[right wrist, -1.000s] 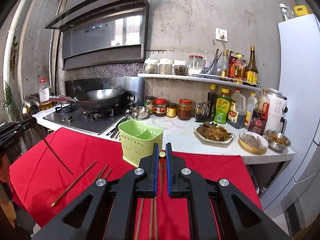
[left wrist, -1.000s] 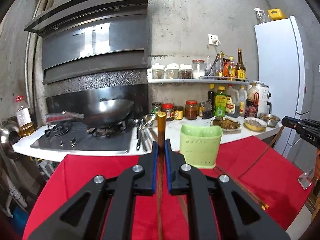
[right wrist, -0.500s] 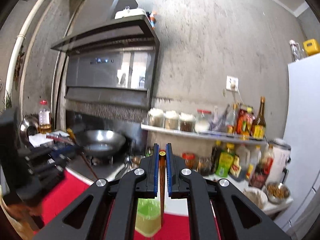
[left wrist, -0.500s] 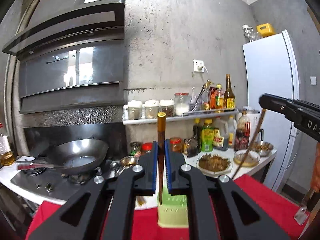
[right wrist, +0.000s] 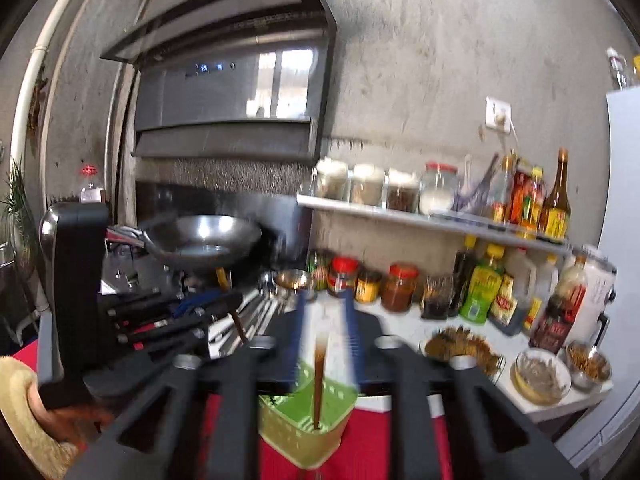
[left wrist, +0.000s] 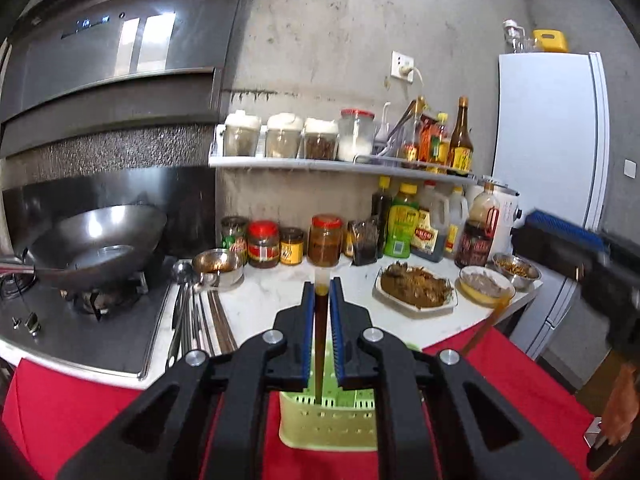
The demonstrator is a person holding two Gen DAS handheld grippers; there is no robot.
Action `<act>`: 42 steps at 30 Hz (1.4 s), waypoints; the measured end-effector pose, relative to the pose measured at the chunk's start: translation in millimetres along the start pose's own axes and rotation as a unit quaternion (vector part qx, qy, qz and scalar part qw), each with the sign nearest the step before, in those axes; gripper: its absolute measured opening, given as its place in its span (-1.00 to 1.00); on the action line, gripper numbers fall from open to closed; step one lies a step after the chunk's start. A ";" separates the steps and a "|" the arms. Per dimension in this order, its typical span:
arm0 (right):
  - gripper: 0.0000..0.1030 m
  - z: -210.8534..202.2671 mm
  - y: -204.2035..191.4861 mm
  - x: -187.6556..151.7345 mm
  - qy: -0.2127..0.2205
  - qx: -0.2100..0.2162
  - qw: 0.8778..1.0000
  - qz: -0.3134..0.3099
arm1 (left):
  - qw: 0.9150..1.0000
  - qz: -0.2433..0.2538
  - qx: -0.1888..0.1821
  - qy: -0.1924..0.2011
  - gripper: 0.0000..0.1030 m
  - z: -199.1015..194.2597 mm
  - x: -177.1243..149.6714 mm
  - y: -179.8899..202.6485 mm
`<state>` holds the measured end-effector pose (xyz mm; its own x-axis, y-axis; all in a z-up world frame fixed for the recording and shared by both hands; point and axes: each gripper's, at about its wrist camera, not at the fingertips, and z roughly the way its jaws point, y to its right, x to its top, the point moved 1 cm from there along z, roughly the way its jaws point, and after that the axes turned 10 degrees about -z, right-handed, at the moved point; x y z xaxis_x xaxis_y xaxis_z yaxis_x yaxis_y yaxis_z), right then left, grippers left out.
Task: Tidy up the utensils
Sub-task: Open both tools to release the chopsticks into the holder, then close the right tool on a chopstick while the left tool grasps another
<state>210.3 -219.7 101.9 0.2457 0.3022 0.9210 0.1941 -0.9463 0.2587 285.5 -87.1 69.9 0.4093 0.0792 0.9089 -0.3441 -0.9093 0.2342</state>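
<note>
A light green plastic utensil holder stands on the red cloth and also shows in the right wrist view. My left gripper is above it, jaws slightly apart around a dark brown chopstick that stands upright with its tip inside the holder. My right gripper is open over the holder; another brown chopstick hangs free between its jaws, tip in the holder. That view is blurred. The left gripper body shows at its left.
A red cloth covers the table. Behind it a white counter carries jars, sauce bottles, bowls, a plate of food and metal utensils. A wok sits on the stove. A white fridge stands at right.
Both grippers tipped down over the green holder and lowered their chopsticks into it. The right jaws opened, letting its chopstick go; the left chopstick slid lower between the jaws.
</note>
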 end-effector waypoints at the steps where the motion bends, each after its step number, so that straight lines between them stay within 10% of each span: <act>1: -0.20 -2.8 0.4 -5.4 -0.006 0.002 1.000 0.005 | 1.000 0.004 0.004 0.000 -0.83 -2.7 -1.9 0.4; 7: -0.12 -34.8 3.2 -34.9 -0.027 0.000 0.999 0.020 | 0.999 0.027 0.039 0.001 -0.36 -46.6 -14.6 -0.5; 13: -0.05 -80.6 2.4 -80.6 -0.057 0.007 0.998 0.038 | 0.995 0.035 0.092 -0.015 -0.35 -107.6 -47.1 -10.1; 26: -0.03 -99.8 -36.8 -213.2 -0.187 0.050 0.979 0.064 | 0.967 -0.047 0.160 -0.190 -0.32 -152.1 -208.6 -78.0; 35: 0.03 -33.9 -29.0 -178.0 -0.191 0.058 0.978 0.054 | 0.975 -0.006 0.144 -0.170 -0.32 -104.7 -159.8 -91.3; 42: 0.14 -36.6 -39.9 -208.8 -0.231 0.053 0.971 0.032 | 0.956 -0.033 0.155 -0.246 -0.32 -101.9 -187.5 -103.0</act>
<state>116.5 -249.2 -90.1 0.6554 0.2847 0.6995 0.2542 -0.9553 0.1507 158.0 33.4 -89.5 0.7961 0.0083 0.6051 -0.0680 -0.9924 0.1031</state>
